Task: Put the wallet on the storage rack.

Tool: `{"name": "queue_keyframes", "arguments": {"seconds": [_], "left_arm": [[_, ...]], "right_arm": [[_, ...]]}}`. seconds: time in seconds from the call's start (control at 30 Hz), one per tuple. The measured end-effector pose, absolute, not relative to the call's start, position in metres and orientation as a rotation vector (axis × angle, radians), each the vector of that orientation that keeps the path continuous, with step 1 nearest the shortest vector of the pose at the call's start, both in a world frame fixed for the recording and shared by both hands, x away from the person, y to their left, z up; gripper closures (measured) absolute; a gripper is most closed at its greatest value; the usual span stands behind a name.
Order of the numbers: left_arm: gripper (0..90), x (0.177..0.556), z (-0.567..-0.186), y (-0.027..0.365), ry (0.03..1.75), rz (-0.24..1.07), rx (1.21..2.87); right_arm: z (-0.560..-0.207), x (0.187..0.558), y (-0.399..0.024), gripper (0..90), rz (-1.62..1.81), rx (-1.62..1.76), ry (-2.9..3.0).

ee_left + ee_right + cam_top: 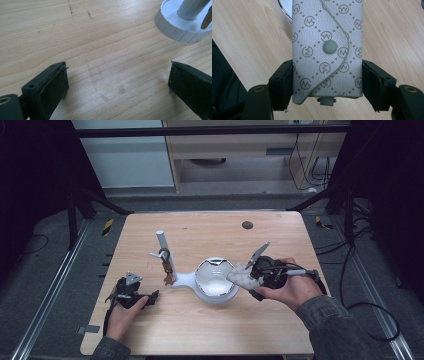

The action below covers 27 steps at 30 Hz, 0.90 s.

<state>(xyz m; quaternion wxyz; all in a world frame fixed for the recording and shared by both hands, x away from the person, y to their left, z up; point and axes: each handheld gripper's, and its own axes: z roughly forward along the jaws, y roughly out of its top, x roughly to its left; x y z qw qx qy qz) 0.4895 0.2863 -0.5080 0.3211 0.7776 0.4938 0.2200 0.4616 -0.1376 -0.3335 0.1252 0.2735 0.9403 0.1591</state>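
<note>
Grey monogrammed pouch [327, 50] sits clamped by its sides in the right gripper [248, 276] — its long axis runs straight ahead of the jaws toward the white bowl [216, 281] just beyond its tip.

Pale wood table [200, 330] on grey floor [45, 270], flanked by metal rails [55, 285]; dark at both sides; light cabinet [125, 165], wooden shelf [235, 145], cables [310, 165] behind.
</note>
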Motion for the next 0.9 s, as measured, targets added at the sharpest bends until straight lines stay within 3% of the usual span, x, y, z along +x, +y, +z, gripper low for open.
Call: {"name": "queue_keyframes", "arguments": {"seconds": [0.9], "left_arm": [[1.9, 0.490, -0.508, 0.286, 1.297, 0.578, 2.043]], "right_arm": [[-0.337, 0.470, -0.092, 31.8, 0.442, 0.687, 2.811]]}}
